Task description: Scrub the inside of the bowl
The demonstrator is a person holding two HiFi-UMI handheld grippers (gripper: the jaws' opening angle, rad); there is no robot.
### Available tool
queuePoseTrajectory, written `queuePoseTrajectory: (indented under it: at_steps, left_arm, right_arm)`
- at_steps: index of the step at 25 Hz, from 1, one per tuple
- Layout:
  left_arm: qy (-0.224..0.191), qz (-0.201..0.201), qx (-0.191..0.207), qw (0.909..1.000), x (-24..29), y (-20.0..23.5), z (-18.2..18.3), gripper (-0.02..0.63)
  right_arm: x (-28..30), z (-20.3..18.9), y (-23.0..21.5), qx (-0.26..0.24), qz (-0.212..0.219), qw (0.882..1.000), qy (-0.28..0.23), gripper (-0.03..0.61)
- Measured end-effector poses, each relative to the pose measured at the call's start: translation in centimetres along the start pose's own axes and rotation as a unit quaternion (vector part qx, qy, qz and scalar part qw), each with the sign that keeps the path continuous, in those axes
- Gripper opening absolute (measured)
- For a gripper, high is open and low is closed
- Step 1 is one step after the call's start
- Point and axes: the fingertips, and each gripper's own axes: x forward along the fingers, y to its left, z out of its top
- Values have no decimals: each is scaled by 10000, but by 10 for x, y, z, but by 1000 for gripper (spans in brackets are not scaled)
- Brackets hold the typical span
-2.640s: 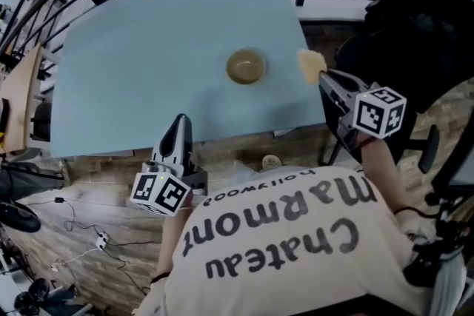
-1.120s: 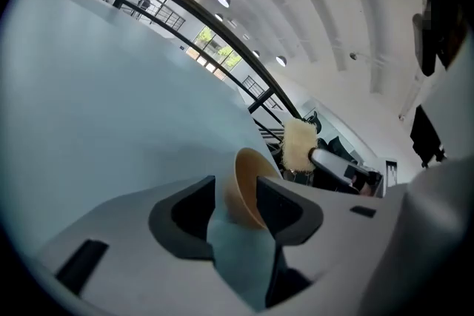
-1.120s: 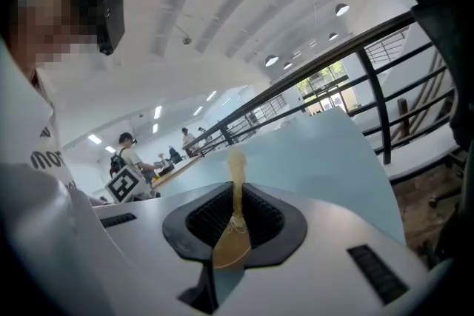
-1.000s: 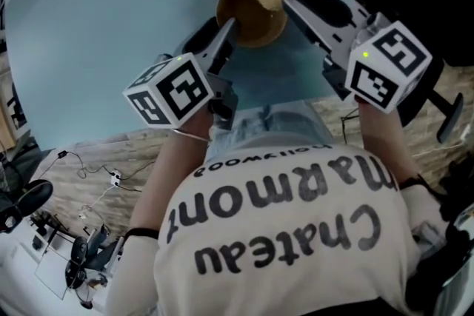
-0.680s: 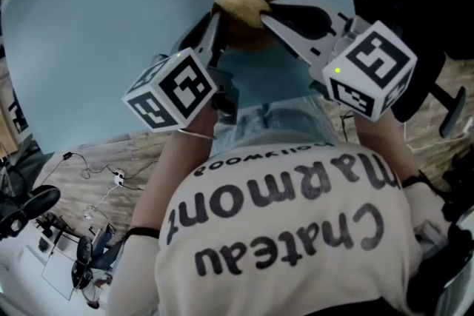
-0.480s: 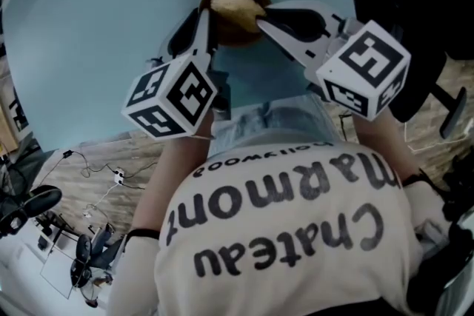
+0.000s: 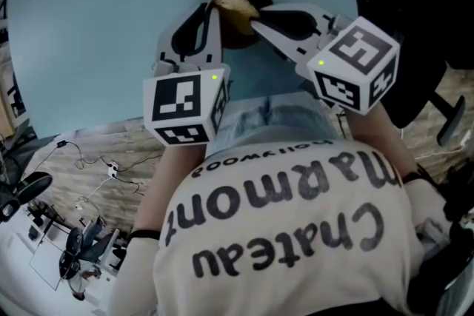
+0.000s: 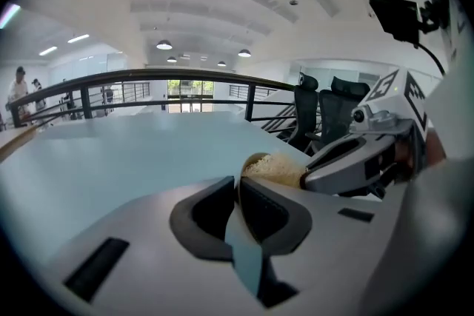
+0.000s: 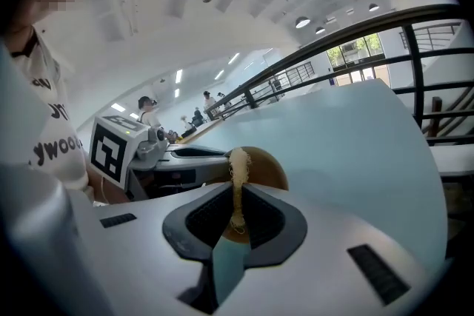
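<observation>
Bowl [image 9: 271,163] near front edge of blue surface [image 7: 89,26], mostly hidden by both grippers: left gripper [image 8: 238,185] fingers, just closing, pinch its rim, right gripper [image 9: 238,190] fingers clench scrub pad [image 9: 238,159] inside it; railing [image 8: 148,76], office chairs [image 8: 329,111] behind surface.

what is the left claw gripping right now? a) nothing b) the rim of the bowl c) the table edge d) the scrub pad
B: the left gripper view shows the left claw, whose jaws have just been closing, pinched on the rim of the bowl; the right claw holds the scrub pad.
</observation>
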Motion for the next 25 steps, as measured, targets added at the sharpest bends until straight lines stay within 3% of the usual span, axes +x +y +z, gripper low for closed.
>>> queuePoseTrajectory:
  at_steps: [6, 10, 13, 16, 25]
  left_arm:
    - [-42, 233, 1028, 9944, -4, 2, 4, 20]
    - [-75, 279, 1777, 9837, -2, -6, 12, 18]
    - [-105, 259, 2129, 9767, -8, -10, 15, 18]
    - [-84, 250, 2339, 9719, -11, -12, 18, 18]
    - [-73, 298, 2487, 9681, -12, -8, 18, 21]
  right_arm:
    - [3, 9, 6, 11, 174, 9997, -179, 52]
    - [-2, 10, -12, 545, 123, 9978, -350, 52]
    - [-3, 8, -16, 964, 86, 9941, -485, 52]
    - [-4, 6, -20, 1193, 39, 9912, -564, 52]
    - [-4, -6, -29, 1648, -70, 9843, -636, 54]
